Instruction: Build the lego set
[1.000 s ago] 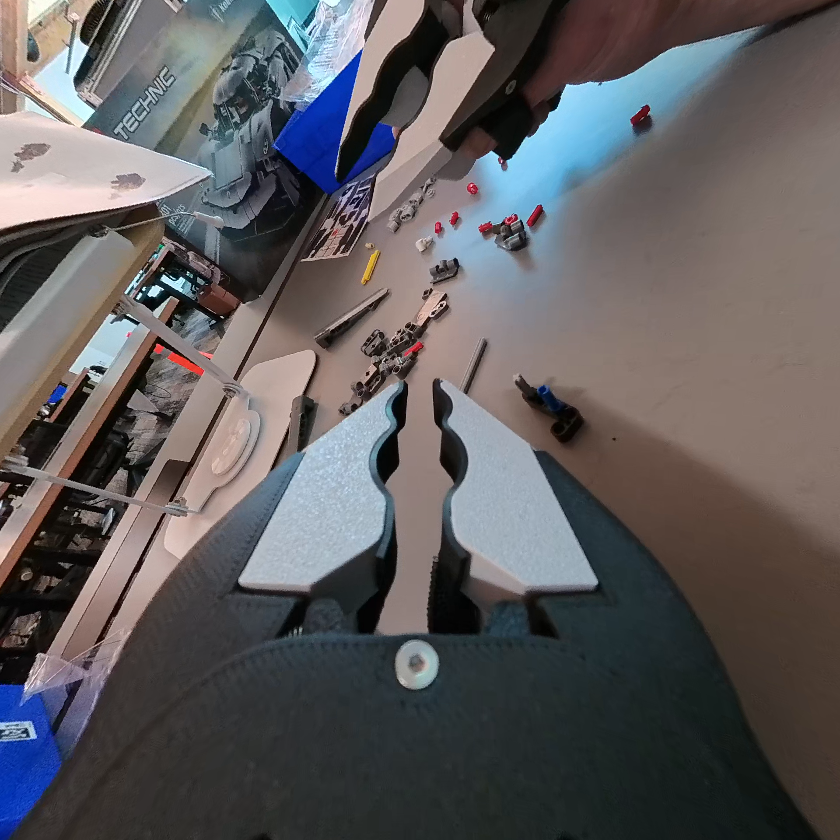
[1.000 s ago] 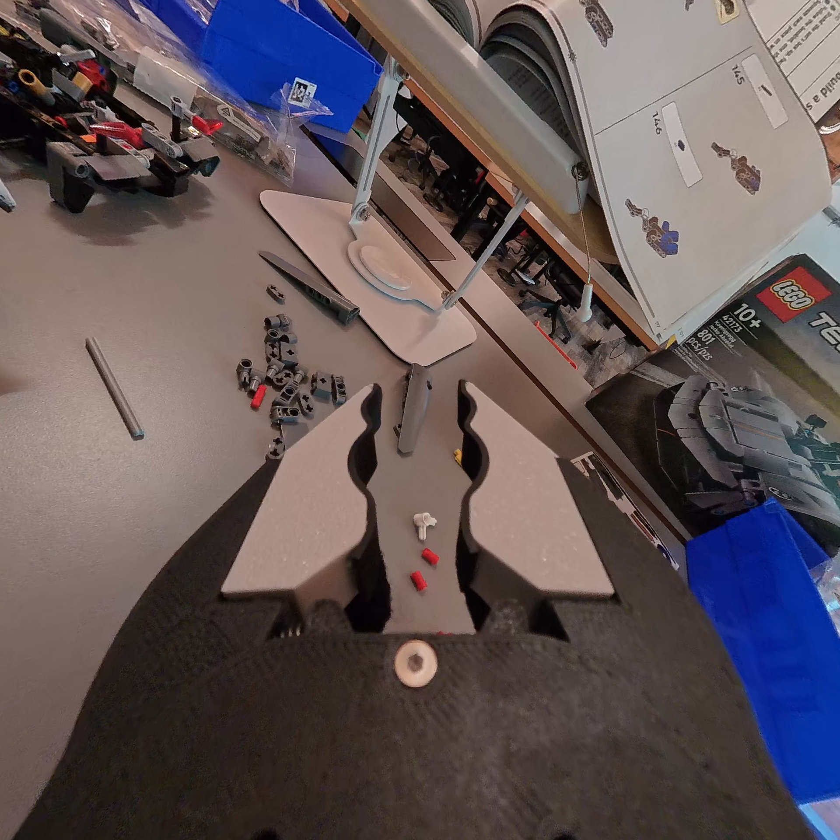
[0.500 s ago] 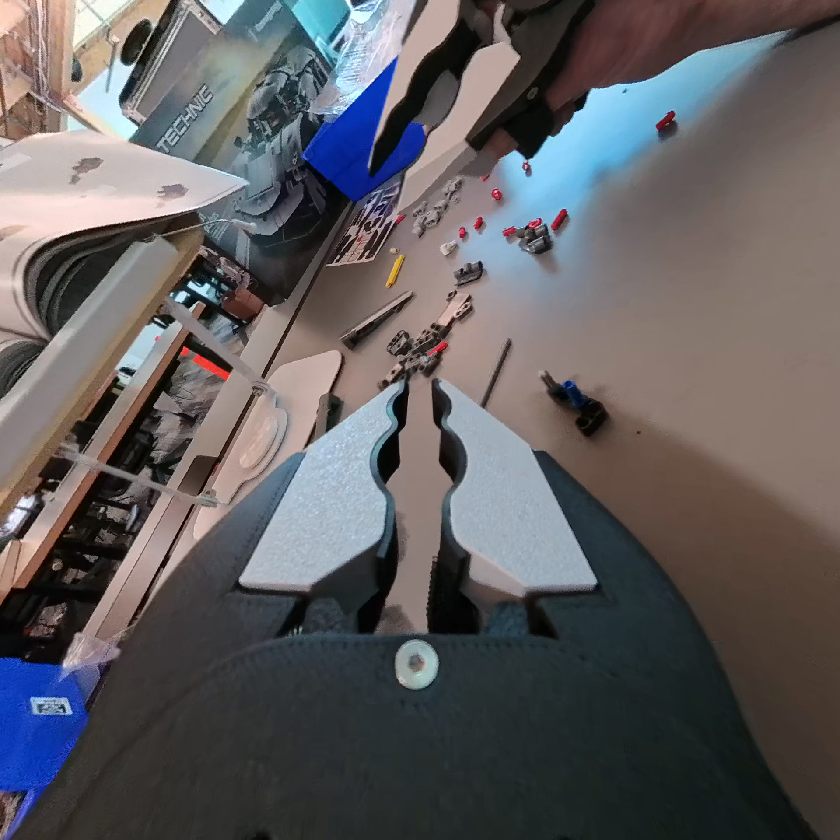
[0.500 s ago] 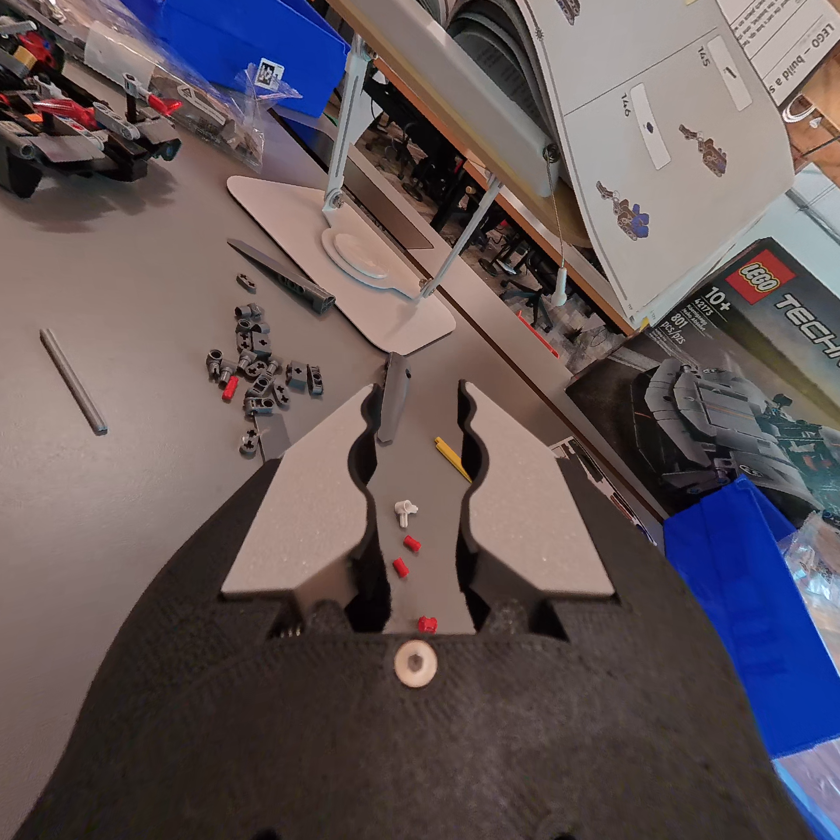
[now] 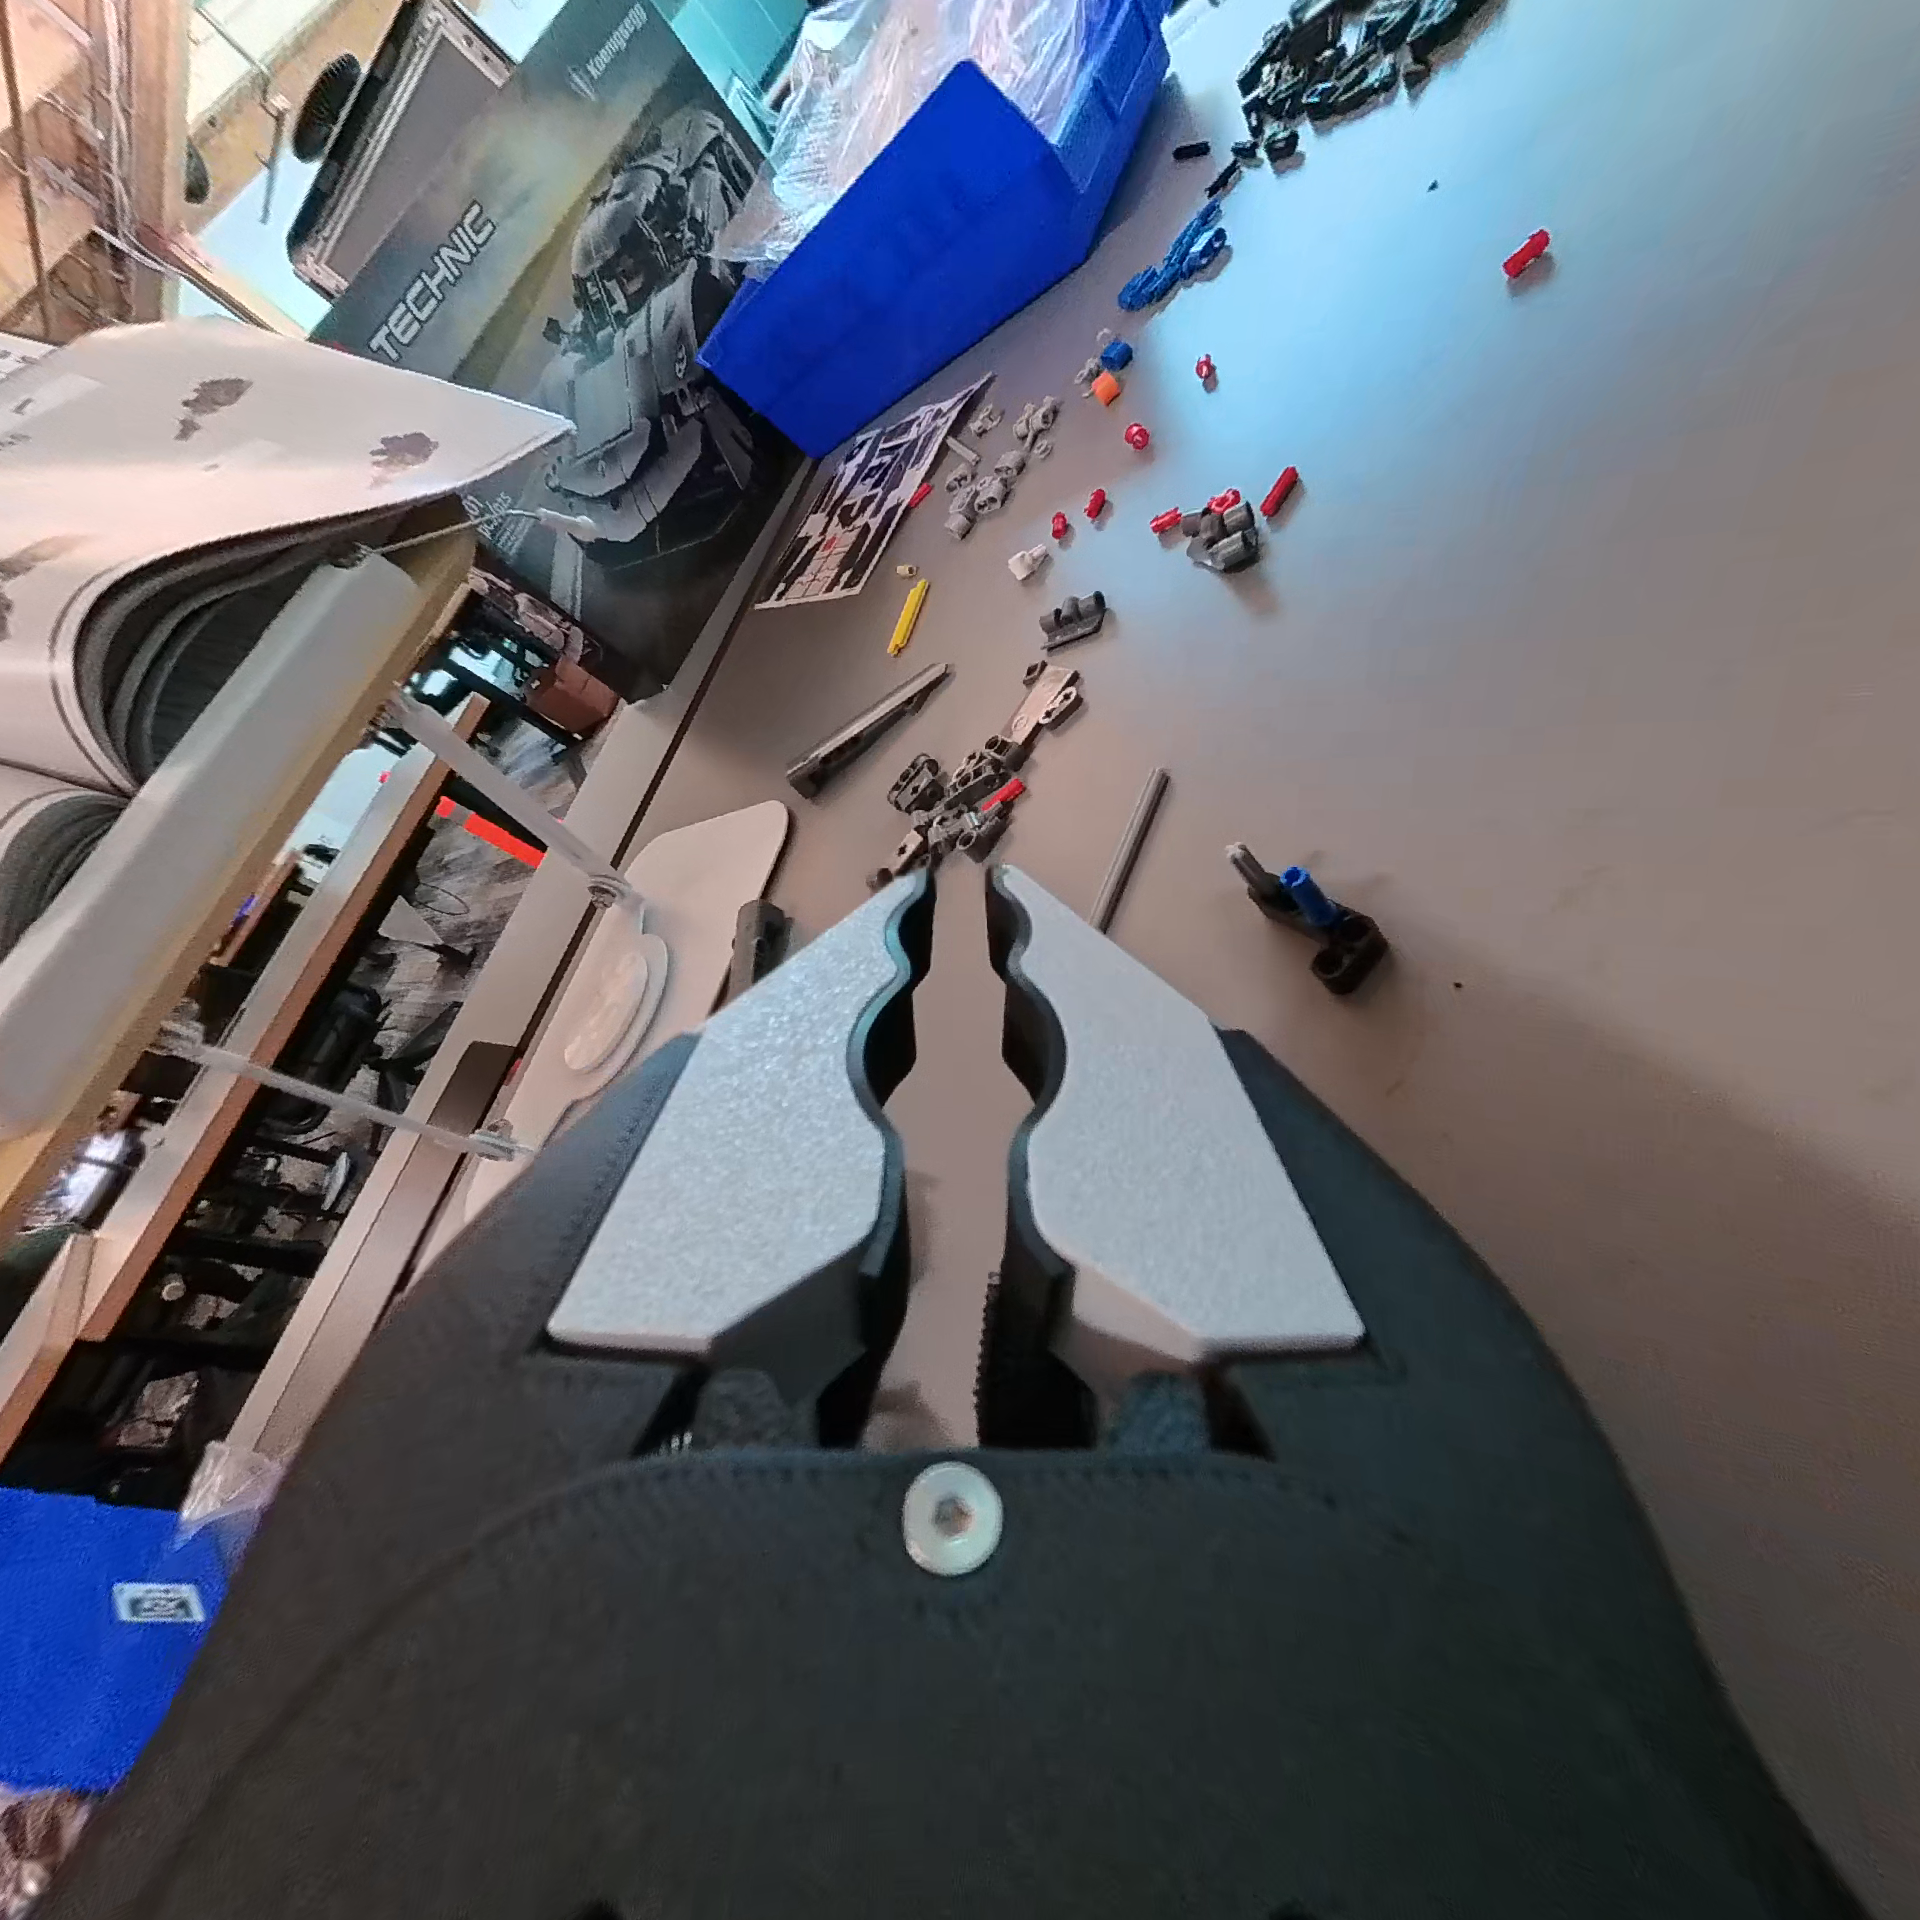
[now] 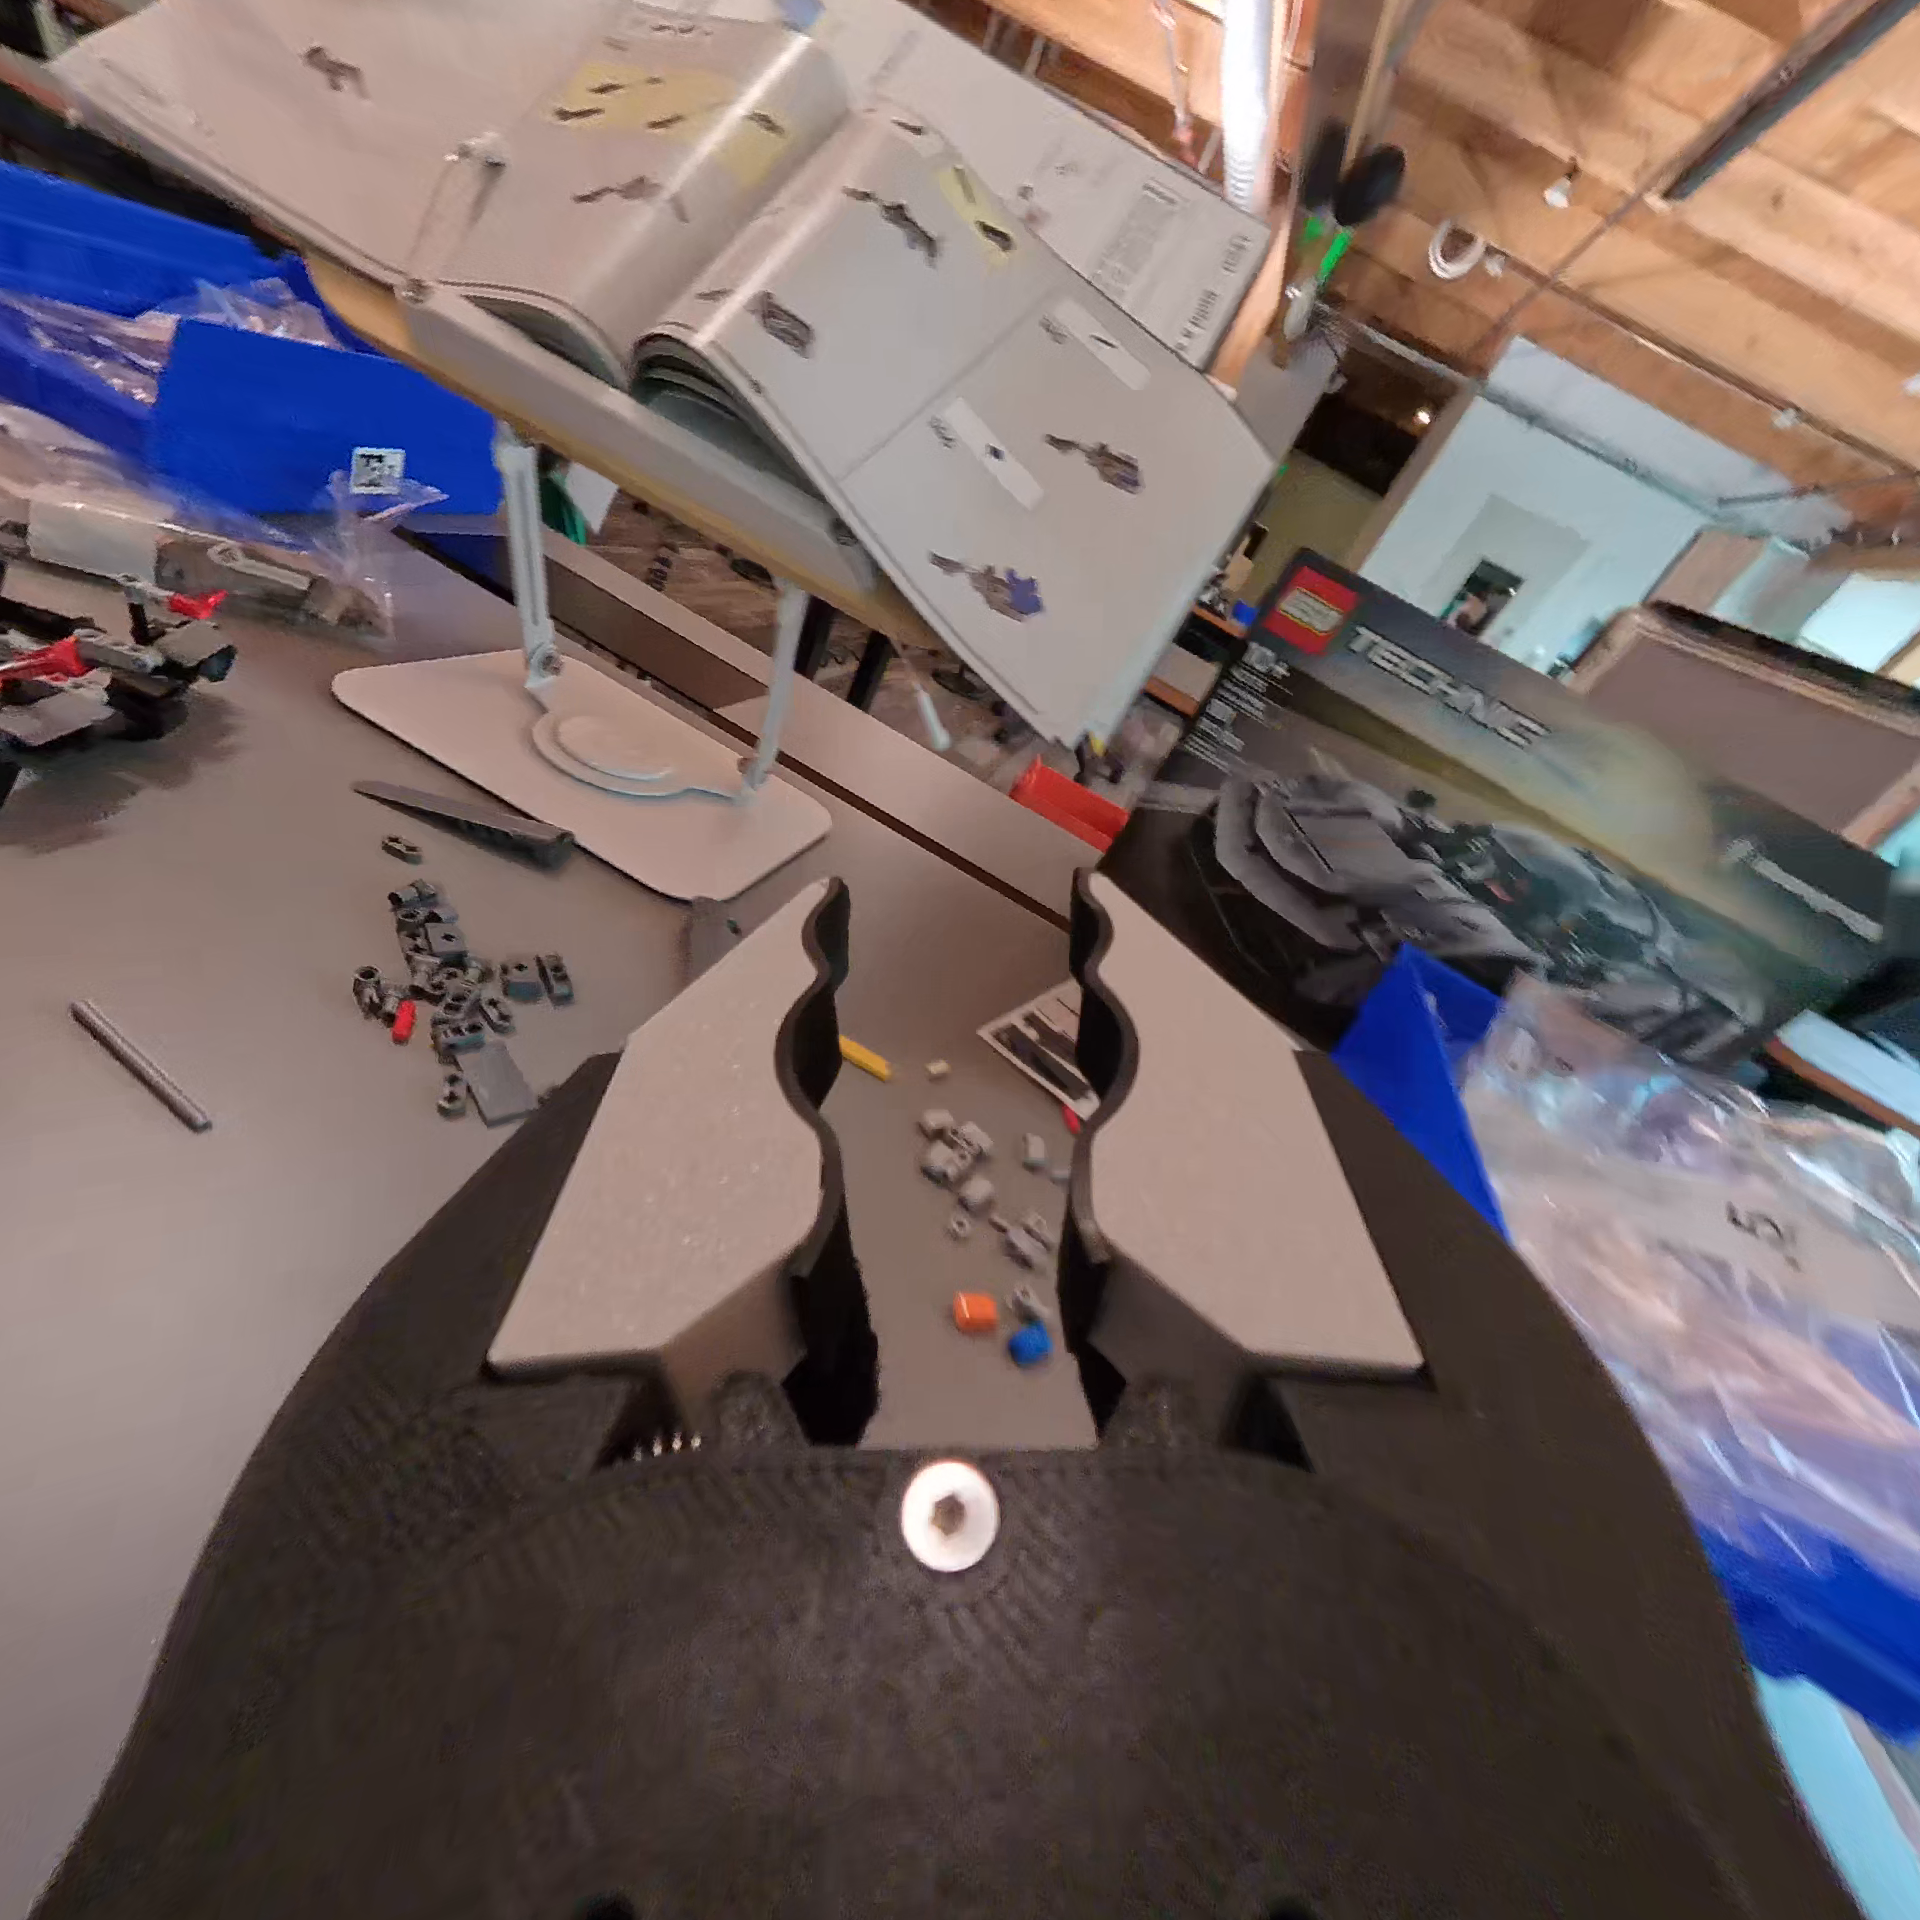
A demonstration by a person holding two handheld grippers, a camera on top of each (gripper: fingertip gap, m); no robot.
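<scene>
Bricks (image 6: 977,1174) lie loose on table beneath right gripper's (image 6: 951,914) parted fingers.

**Both grippers over loose toy bricks**

The left gripper (image 5: 961,883) hangs nearly closed and bare, just short of a dark grey brick heap (image 5: 961,800). The right gripper (image 6: 951,914) gapes wide and bare above scattered light grey pieces (image 6: 977,1174).

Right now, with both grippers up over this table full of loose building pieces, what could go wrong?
1. The right gripper is open above small grey pieces, an orange piece and a blue piece lying close together; closing might catch several or flick some away.
2. The left gripper, nearly closed and empty, points at a dark grey cluster; lowered, it could scatter them.
3. The grey rod beside it might roll.
</scene>
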